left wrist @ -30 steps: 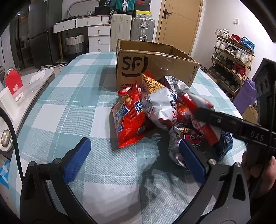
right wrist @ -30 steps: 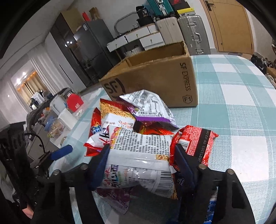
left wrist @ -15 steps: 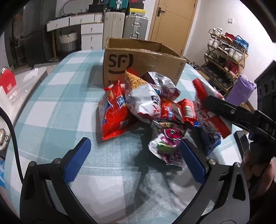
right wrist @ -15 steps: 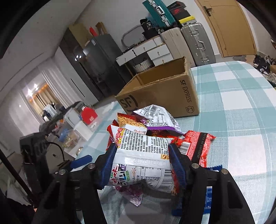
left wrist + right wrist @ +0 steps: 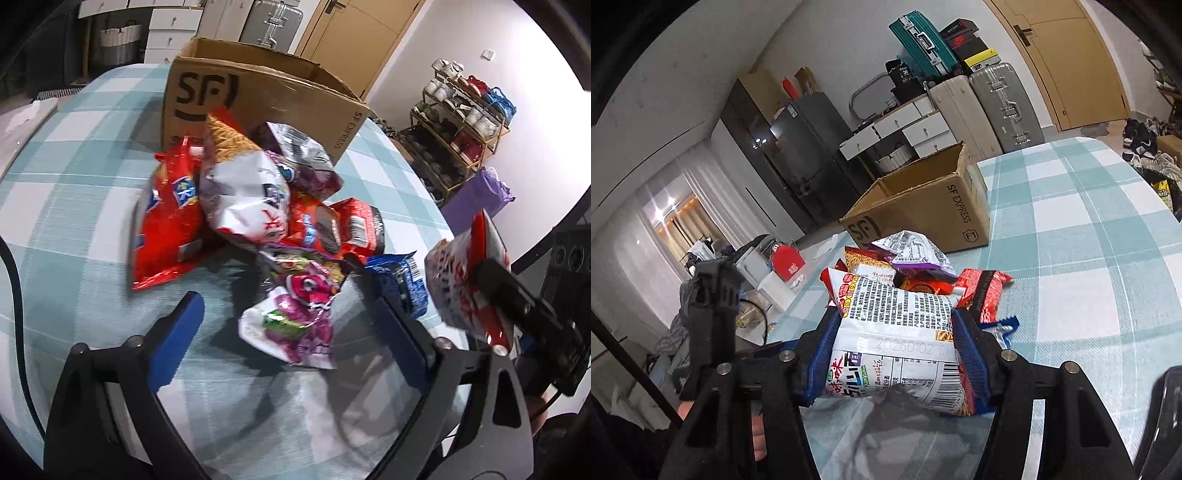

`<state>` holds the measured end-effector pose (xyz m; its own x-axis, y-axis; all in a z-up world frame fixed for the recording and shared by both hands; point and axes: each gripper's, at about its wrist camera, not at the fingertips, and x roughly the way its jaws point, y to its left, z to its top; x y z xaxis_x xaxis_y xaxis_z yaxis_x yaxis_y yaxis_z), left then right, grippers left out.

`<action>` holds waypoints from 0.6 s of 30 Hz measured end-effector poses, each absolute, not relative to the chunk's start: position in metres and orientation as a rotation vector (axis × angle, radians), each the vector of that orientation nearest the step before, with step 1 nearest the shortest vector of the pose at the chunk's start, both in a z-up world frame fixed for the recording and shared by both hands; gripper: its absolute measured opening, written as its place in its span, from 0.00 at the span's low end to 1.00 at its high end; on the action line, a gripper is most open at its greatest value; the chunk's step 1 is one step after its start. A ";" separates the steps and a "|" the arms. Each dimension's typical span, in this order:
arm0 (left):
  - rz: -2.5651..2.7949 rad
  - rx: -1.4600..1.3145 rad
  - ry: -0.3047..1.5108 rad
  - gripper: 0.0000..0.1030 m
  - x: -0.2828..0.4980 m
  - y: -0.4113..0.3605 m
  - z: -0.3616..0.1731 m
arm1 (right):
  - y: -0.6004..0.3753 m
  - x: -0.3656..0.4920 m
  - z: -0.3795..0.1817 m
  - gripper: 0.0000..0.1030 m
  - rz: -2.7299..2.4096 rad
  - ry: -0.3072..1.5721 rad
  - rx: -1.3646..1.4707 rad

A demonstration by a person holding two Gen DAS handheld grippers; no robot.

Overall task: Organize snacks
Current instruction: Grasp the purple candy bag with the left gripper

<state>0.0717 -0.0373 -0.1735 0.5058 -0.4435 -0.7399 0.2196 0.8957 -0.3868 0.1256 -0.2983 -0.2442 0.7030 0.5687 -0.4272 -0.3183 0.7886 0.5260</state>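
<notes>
the right hand-held gripper [image 5: 899, 356] has come up off the pile, its blue pads clamped on a white crinkly snack packet with red print [image 5: 897, 332], which now hangs clear of the surface; a second ago it sat low among the other bags. that looks like the pick done, with the carry to the open brown cardboard box [image 5: 923, 210], well ahead of the right hand-held gripper, probably next. the left hand-held gripper [image 5: 291, 325] hovers wide open and empty, a pink and white snack bag [image 5: 295, 325] lying between its fingers. the rest of the heap of snack bags [image 5: 236, 195] sits ahead of it, just before the box. the teal and white checked surface [image 5: 1089, 229] stretches off right; silver suitcases [image 5: 1001, 103] and a wooden door [image 5: 1067, 55] stand beyond.
</notes>
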 end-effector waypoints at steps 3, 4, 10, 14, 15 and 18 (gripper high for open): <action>-0.412 -0.240 0.947 0.83 0.073 -0.046 -0.177 | -0.300 0.120 -0.246 0.60 0.512 0.616 0.434; -0.408 -0.226 0.946 0.79 0.074 -0.049 -0.178 | -0.301 0.118 -0.246 0.60 0.511 0.618 0.435; -0.438 -0.189 0.985 0.46 0.080 -0.067 -0.193 | -0.304 0.107 -0.246 0.60 0.513 0.618 0.436; -0.464 -0.207 0.987 0.41 0.083 -0.067 -0.198 | -0.305 0.098 -0.242 0.60 0.506 0.614 0.443; -0.468 -0.213 0.990 0.40 0.084 -0.067 -0.199 | -0.306 0.096 -0.241 0.60 0.505 0.615 0.446; -0.479 -0.233 0.997 0.35 0.085 -0.064 -0.202 | -0.306 0.087 -0.236 0.60 0.496 0.610 0.441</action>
